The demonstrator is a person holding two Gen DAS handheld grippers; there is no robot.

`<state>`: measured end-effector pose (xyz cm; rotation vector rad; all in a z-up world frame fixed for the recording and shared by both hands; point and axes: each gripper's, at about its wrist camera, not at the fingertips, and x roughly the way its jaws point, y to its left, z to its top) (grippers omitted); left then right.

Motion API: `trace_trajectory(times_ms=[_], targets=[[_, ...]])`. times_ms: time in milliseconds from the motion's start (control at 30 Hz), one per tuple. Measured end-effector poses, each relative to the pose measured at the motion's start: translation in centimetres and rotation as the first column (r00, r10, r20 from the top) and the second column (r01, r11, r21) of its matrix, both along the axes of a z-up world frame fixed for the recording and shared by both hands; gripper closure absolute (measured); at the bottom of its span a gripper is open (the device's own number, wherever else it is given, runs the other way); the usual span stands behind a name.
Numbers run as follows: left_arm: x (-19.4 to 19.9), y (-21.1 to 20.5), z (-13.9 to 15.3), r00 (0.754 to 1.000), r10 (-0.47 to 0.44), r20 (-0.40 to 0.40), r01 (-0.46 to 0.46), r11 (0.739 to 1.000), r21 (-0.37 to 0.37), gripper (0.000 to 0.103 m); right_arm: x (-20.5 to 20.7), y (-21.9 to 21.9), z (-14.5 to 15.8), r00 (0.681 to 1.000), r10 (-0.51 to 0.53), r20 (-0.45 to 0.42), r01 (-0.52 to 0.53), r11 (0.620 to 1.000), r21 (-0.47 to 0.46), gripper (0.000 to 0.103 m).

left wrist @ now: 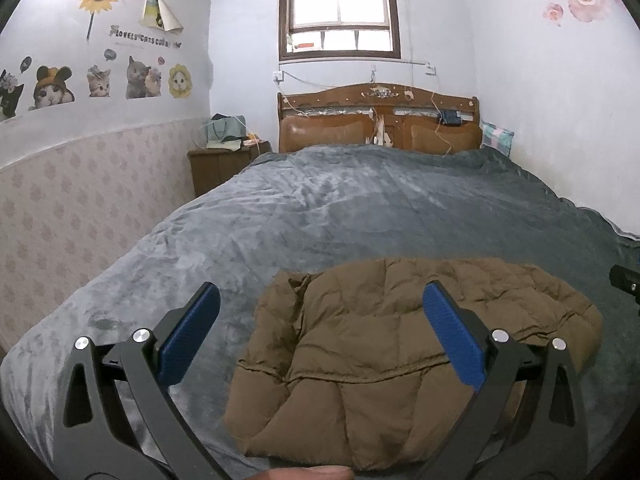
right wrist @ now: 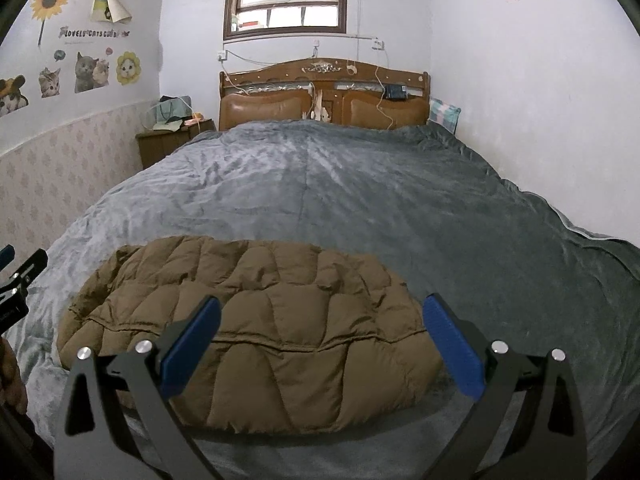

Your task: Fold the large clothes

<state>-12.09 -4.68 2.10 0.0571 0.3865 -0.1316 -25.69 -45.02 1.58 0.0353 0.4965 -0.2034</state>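
A brown quilted puffer jacket (left wrist: 360, 356) lies folded into a compact bundle on the grey bed blanket (left wrist: 320, 208), near the foot of the bed. In the right wrist view the same jacket (right wrist: 260, 320) fills the lower middle. My left gripper (left wrist: 322, 300) hangs open above the jacket's left half, nothing between its blue pads (left wrist: 452, 340). My right gripper (right wrist: 322, 312) is open too, held over the jacket's right part, empty. The left gripper's black frame (right wrist: 16, 284) shows at the left edge of the right wrist view.
A wooden headboard (left wrist: 378, 120) stands at the far end under a window (left wrist: 340, 12). A brown nightstand (left wrist: 224, 164) with bags sits at the back left. The wall (left wrist: 80, 200) runs along the bed's left side. A pillow (left wrist: 496, 138) leans at the back right.
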Motion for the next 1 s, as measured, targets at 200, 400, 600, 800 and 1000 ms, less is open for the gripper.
trace_trajectory(times_ms=[200, 400, 600, 800, 1000], targets=[[0.16, -0.27, -0.18, 1.0, -0.007, -0.011, 0.008, 1.0, 0.006, 0.003, -0.03, 0.1, 0.01, 1.0, -0.002, 0.0, 0.002, 1.0, 0.001, 0.002], [0.39, -0.2, -0.29, 1.0, -0.007, -0.019, 0.007, 1.0, -0.002, 0.003, -0.01, 0.12, -0.01, 1.0, -0.001, -0.001, 0.001, 1.0, 0.0, 0.002], [0.24, -0.24, -0.2, 1.0, -0.006, 0.0, 0.006, 1.0, 0.006, 0.003, -0.09, 0.17, 0.0, 1.0, -0.002, 0.0, 0.002, 1.0, 0.0, 0.002], [0.27, -0.28, -0.33, 1.0, -0.013, -0.01, 0.013, 1.0, 0.005, 0.003, -0.08, 0.17, -0.01, 1.0, -0.001, 0.0, 0.001, 1.0, -0.001, 0.002], [0.24, 0.03, -0.16, 1.0, -0.008, -0.003, 0.008, 1.0, -0.001, 0.003, -0.07, 0.14, -0.02, 1.0, 0.0, -0.001, 0.0, 1.0, -0.002, 0.002]])
